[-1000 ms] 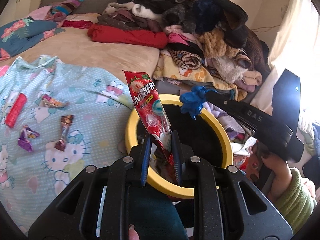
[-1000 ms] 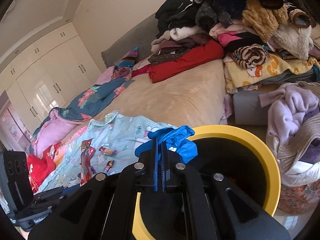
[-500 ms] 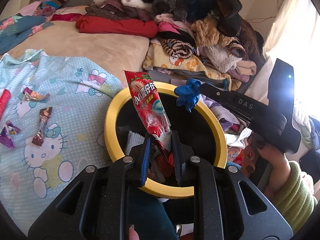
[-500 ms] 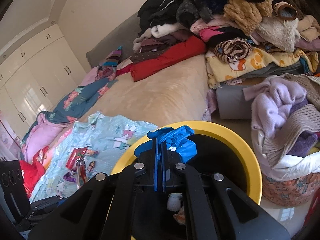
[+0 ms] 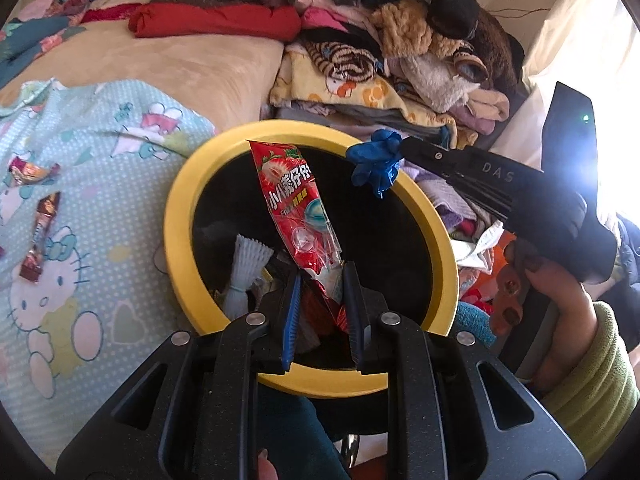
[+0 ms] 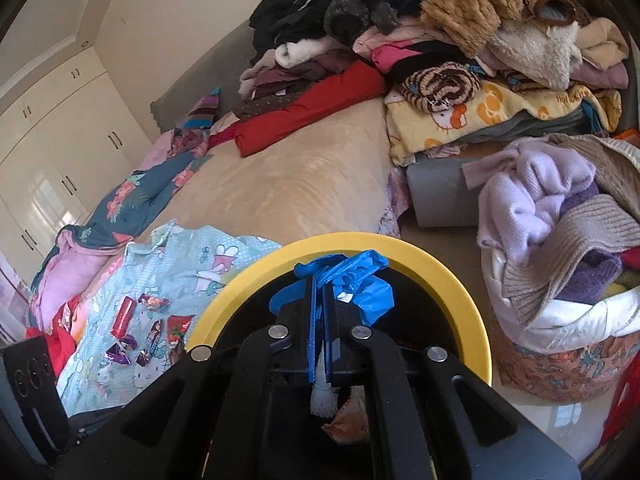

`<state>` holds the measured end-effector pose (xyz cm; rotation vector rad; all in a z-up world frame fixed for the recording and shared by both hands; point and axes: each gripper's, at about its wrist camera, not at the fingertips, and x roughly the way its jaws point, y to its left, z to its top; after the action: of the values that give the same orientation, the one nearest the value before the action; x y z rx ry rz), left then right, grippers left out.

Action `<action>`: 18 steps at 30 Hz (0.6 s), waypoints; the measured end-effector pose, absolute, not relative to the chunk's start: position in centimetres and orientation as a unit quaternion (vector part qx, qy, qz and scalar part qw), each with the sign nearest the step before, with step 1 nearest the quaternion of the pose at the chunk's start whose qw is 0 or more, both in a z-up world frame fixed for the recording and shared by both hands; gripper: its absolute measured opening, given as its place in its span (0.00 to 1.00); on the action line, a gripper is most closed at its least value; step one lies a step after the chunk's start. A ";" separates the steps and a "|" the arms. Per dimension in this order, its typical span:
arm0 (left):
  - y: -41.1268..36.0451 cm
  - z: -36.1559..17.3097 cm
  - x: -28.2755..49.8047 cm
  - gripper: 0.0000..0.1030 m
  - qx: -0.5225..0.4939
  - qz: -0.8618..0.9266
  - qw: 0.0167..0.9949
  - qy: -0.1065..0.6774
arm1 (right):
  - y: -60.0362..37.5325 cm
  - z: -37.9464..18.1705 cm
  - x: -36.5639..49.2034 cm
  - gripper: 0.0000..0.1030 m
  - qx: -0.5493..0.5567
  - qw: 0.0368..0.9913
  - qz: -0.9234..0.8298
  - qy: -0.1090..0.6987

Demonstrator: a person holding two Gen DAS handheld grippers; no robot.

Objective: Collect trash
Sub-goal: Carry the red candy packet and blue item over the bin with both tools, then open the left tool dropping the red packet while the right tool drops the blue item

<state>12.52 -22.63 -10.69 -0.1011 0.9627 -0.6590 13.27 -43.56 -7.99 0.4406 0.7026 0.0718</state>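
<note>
A black bin with a yellow rim (image 5: 176,216) stands beside the bed; it also shows in the right wrist view (image 6: 452,268). My left gripper (image 5: 320,276) is over the bin's mouth, jaws parted wider than the red strawberry candy wrapper (image 5: 296,208) that stands between them. My right gripper (image 6: 319,280) is shut on a crumpled blue glove (image 6: 352,276) over the bin; the glove shows in the left wrist view (image 5: 376,160) above the far rim. Trash lies inside the bin (image 5: 248,264).
Several candy wrappers (image 5: 40,224) lie on the Hello Kitty sheet (image 5: 100,240), also in the right wrist view (image 6: 136,332). Piled clothes (image 5: 400,40) fill the bed's far side. A laundry basket of knitwear (image 6: 560,280) stands right of the bin.
Both grippers moved further over the bin's mouth. My left gripper's jaws have widened around the red wrapper. The right gripper stays shut on the glove.
</note>
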 end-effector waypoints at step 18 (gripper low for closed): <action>-20.7 -9.9 13.9 0.78 -0.062 -0.269 0.855 0.440 | -43.7 -8.6 13.5 0.53 0.232 0.905 0.029 0.354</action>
<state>13.86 -20.73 -9.88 -0.1305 0.9245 -0.5648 13.52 -43.71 -8.63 0.4798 0.7314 0.0605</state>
